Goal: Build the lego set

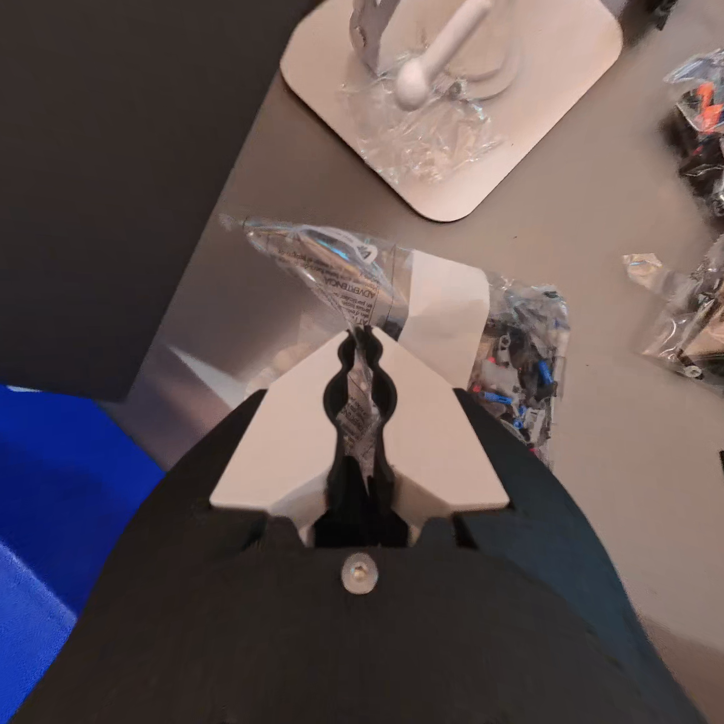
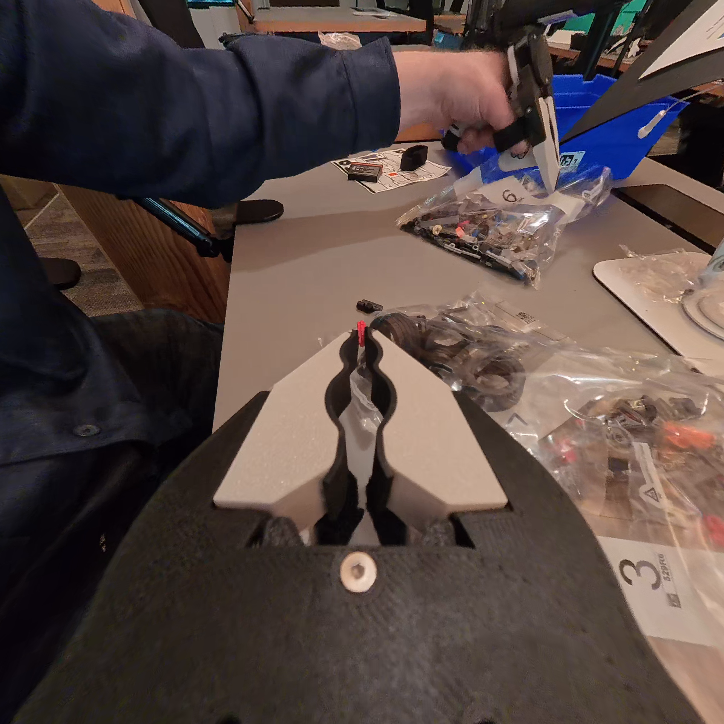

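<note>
My left gripper [image 1: 357,332] is shut on the top edge of a clear plastic bag of lego parts [image 1: 517,376] with a white label [image 1: 442,309]. It lifts that edge while the filled end rests on the grey table [image 1: 568,219]. The right wrist view shows the same gripper [image 2: 550,184] in a hand, pinching that bag [image 2: 489,231] at the far side. My right gripper [image 2: 361,333] is shut, with a small red lego piece [image 2: 361,332] pinched at its tips, above the table's near-left part beside a bag of black tyres [image 2: 450,352].
A bag of parts with orange and red pieces [image 2: 627,450] lies at the right. A small black piece [image 2: 368,305] lies loose on the table [image 2: 294,274]. A white stand base [image 1: 450,98] with crumpled plastic, a blue bin [image 2: 587,129] and a printed sheet [image 2: 391,172] stand farther off. Tip to tip, the grippers are about 40 cm apart.
</note>
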A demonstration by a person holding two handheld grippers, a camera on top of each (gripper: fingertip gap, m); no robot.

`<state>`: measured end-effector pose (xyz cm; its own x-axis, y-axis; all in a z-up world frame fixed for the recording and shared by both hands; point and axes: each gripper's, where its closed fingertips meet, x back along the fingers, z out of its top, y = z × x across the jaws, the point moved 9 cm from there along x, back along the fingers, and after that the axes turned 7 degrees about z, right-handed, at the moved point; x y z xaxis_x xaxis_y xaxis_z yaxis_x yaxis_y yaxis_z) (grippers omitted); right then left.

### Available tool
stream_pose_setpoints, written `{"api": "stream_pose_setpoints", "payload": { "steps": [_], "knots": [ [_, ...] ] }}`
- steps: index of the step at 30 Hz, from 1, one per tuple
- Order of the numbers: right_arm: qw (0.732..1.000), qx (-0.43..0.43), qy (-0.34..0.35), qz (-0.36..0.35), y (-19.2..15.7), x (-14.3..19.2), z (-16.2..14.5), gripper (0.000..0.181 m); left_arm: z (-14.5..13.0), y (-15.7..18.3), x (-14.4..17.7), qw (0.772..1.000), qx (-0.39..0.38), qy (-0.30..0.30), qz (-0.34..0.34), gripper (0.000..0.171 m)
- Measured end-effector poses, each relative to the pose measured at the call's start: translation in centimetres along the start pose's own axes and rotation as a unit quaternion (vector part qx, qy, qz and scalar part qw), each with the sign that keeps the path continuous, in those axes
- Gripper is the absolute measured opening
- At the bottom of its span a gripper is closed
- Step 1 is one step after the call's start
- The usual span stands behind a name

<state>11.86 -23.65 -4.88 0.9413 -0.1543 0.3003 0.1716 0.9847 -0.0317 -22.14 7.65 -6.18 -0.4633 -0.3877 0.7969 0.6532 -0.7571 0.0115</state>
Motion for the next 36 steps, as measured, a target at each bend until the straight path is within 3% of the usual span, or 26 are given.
{"api": "stream_pose_setpoints", "payload": {
  "steps": [3, 8, 16, 27, 36],
  "knots": [
    [1.000, 0.002, 0.002, 0.000, 0.2, 0.2, 0.1, 0.000, -0.1, 0.8, 0.5, 0.999, -0.034, -0.002, 0.015, 0.000],
    [1.000, 0.010, 0.007, -0.001, 0.1, 0.5, 0.9, 0.000, 0.9, 2.8, 5.0, 0.994, -0.082, 0.066, 0.042, 0.000],
    [0.999, 0.039, 0.017, -0.010, 0.3, -0.8, 4.8, 0.000, 0.7, 11.1, 10.4, 0.955, -0.241, 0.120, 0.128, 0.000],
    [0.998, 0.049, 0.025, -0.035, 3.1, -3.6, 10.7, 0.000, -1.1, 22.3, 11.0, 0.889, -0.404, 0.141, 0.161, 0.000],
    [0.999, 0.041, 0.030, -0.015, 4.5, -5.7, 11.6, 0.000, -3.9, 25.5, 10.9, 0.888, -0.365, 0.190, 0.206, 0.005]
  ]
}}
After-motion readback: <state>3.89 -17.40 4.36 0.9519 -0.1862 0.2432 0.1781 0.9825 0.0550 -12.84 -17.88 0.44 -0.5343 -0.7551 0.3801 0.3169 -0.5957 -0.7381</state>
